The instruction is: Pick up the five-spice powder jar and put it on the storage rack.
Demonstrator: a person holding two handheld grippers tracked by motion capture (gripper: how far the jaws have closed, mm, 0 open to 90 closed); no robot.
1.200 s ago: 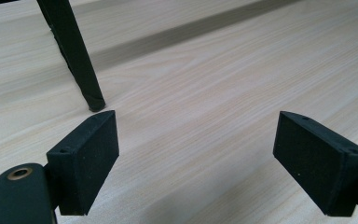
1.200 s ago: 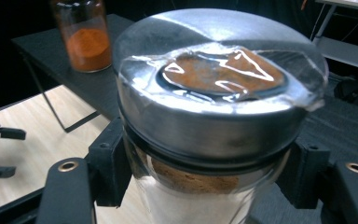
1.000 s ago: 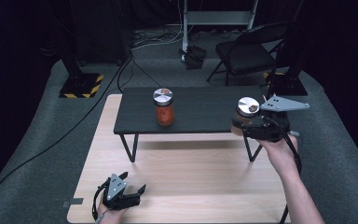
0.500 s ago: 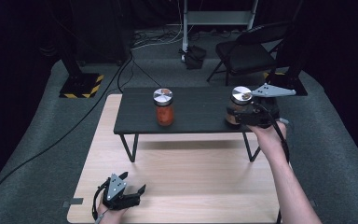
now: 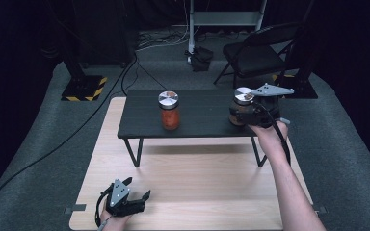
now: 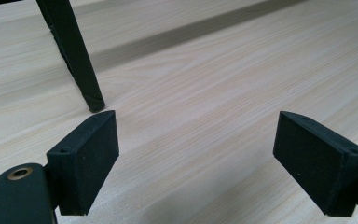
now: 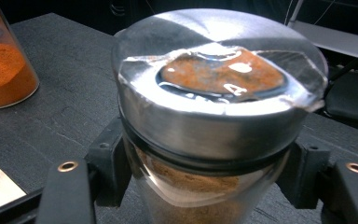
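1. Over the last second the right gripper (image 5: 248,114) has been carried from a raised spot off the right end of the black side table (image 5: 197,126) inward and down, and the brown spice jar (image 5: 241,107) pinched in it has been brought along.
2. The jar is now seen upright over the table's right end, just ahead of the right hand (image 5: 266,132); whether its base already touches the tabletop cannot be told.
3. In the right gripper view, the glass body of the jar (image 7: 205,140) is clamped from both sides under its steel lid, the jaws pressed against it, so no release has been made yet.
4. The orange spice jar (image 5: 169,110) has not been moved; it stands well apart from the right gripper, across the table toward the left gripper's side, and is seen at the upper left corner of the right gripper view (image 7: 2,65).
5. The left gripper (image 5: 125,202) has been kept where it was, low on the wooden board (image 5: 197,192), jaws spread wide with nothing between them; a table leg (image 6: 74,60) stands just ahead of its left jaw.
6. It is judged that a placing step is nearly finished: the jar is likely to be set beside the other, and only the final lowering and opening remain.
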